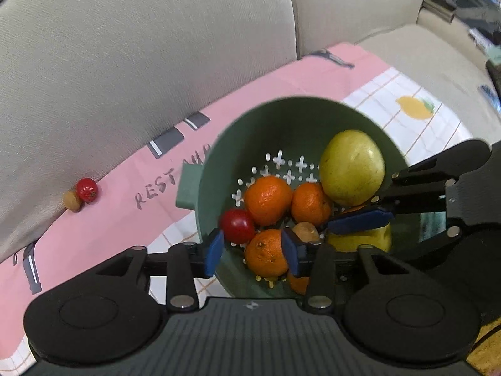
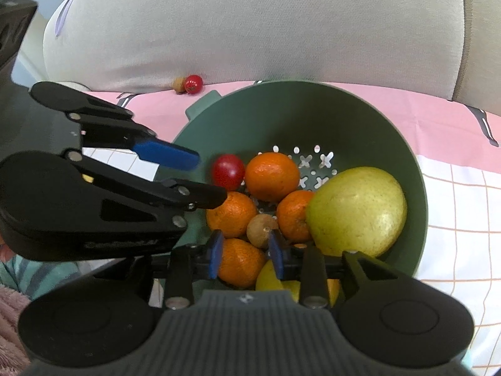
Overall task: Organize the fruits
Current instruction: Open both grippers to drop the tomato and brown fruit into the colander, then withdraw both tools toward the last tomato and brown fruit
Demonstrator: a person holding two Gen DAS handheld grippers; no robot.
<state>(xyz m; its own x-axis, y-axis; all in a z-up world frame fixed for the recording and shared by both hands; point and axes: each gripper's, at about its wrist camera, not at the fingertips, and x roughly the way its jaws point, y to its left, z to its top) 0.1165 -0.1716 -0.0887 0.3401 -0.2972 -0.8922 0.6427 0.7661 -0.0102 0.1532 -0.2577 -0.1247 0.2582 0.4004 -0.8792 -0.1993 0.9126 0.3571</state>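
Beige sofa cushions (image 1: pixel 141 47) back a pink cloth (image 1: pixel 103 219) holding a green colander (image 1: pixel 297 116) of oranges, a pear (image 1: pixel 352 167) and a tomato (image 1: pixel 236 225). Left gripper (image 1: pixel 253 252) and right gripper (image 2: pixel 245 252) hover above it, fingers apart, empty.

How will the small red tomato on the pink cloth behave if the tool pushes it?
The red tomato is round and glossy, so it would probably roll and slip from the pads. It rests against the sofa cushion and a small brown fruit, which may stop it.
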